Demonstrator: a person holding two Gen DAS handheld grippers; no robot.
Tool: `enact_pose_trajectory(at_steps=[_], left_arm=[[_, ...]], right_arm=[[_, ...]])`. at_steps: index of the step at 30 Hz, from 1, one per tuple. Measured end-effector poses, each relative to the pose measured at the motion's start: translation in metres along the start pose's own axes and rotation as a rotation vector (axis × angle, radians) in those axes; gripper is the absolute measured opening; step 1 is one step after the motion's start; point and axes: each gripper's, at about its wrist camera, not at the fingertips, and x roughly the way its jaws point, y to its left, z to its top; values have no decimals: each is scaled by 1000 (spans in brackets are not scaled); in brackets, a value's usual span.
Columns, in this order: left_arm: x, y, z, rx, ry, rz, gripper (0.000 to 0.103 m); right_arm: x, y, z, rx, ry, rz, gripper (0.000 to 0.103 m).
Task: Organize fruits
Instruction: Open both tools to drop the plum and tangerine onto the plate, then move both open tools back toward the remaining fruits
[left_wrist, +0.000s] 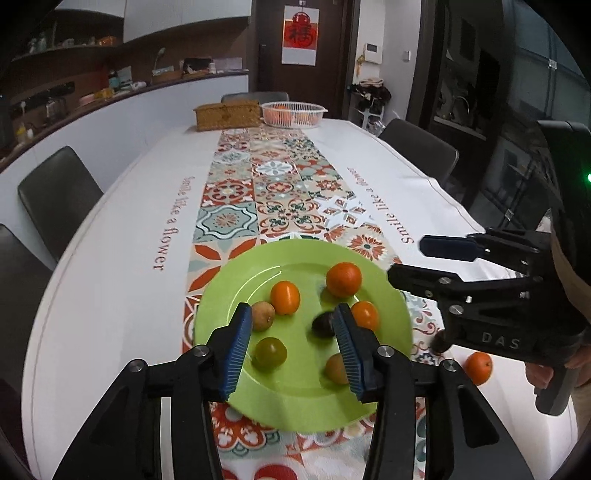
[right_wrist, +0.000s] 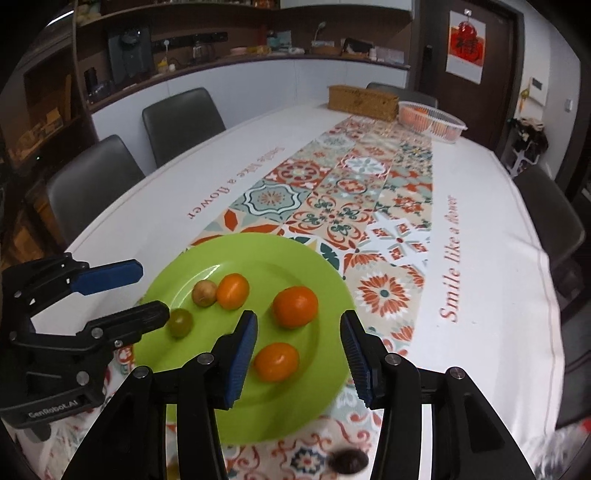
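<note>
A green plate holds several small fruits: oranges, a green one, a tan one and a dark one. My left gripper is open and empty above the plate's near side; it also shows in the right wrist view. My right gripper is open and empty over an orange fruit; it also shows in the left wrist view. An orange and a dark fruit lie on the cloth off the plate.
The long table has a patterned runner. At its far end stand a wicker box and a white basket of oranges. Dark chairs line both sides.
</note>
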Motion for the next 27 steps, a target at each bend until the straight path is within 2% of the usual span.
enact_pose_trajectory(at_steps=[2,9,12,16,27], left_arm=[[-11,-2,-1,-15,-3,1,47],[-43,-16,-5,-6,-21,34,55],[-55,-24,-9,1,-24,57,63],[-68,-35,-15,19,-28,74,69],[-89,-57,-45,35,-30,60,74]], right_arm=[[-11,2,-2,5,-15,-14,53],[-58,10,-13,3,-66,-36,54],[-75,12,-20,3,-78,-48,62],[-92,12,-30,3,-80,-71,62],[-119,9,-68,43,-68,-99,62]])
